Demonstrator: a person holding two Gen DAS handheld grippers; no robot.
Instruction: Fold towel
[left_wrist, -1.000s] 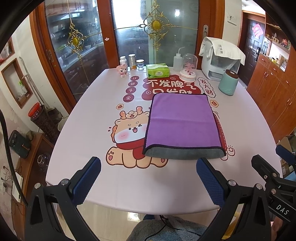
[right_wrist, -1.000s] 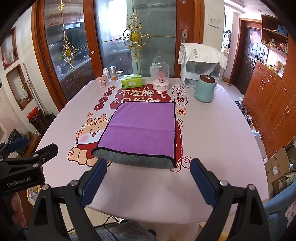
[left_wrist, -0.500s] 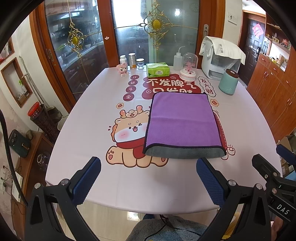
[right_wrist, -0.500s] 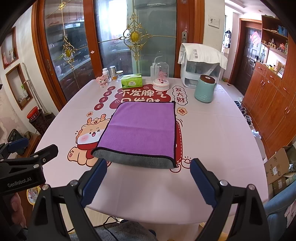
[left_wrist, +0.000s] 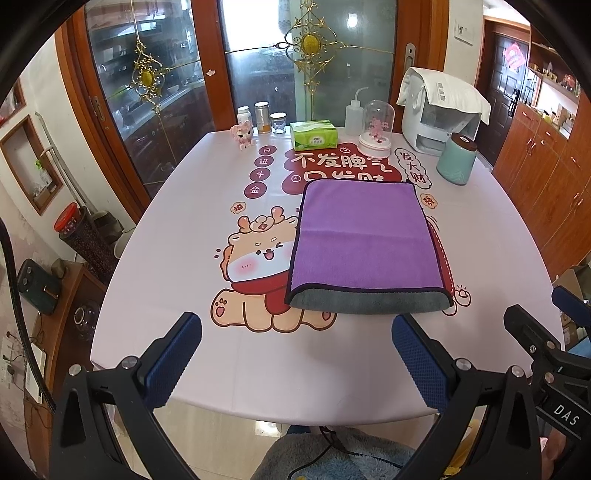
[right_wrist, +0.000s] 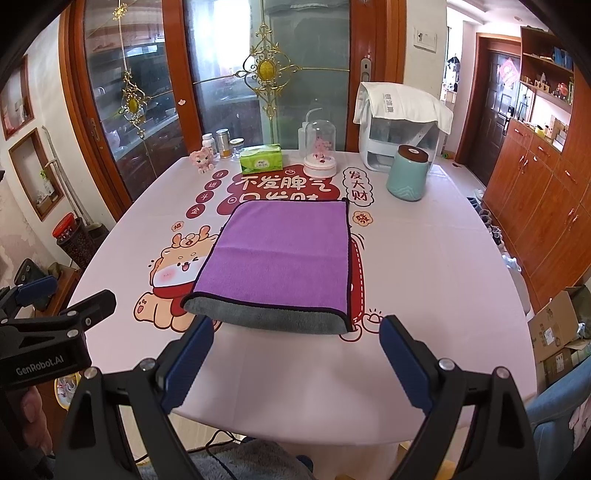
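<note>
Table fills both views, covered in a pale cloth printed with a cartoon dragon and red Chinese lettering. Towel next: purple, already folded once, grey inner side showing along the near fold, lying flat at the centre of the table with its long sides running away from you; its left edge overlaps the dragon print, its far edge sits just under the red lettering. Nothing touches it. White appliance with a white cloth draped over it stands at the far right corner, teal canister with a dark lid just in front of it. Glass dome ornament on a white base is at the far middle, squeeze bottle just behind it, green tissue box beside it to the left. Three small jars line up at the far edge and a pink figurine stands just in front of them. Your left gripper hangs over the near table edge, jaws spread wide, blue pads empty, near the towel's near-left corner but apart from it. Your right gripper is also spread wide and empty, hovering in front of the grey fold, its left pad just short of the towel's near-left corner; contact can't be confirmed from the right wrist view.
</note>
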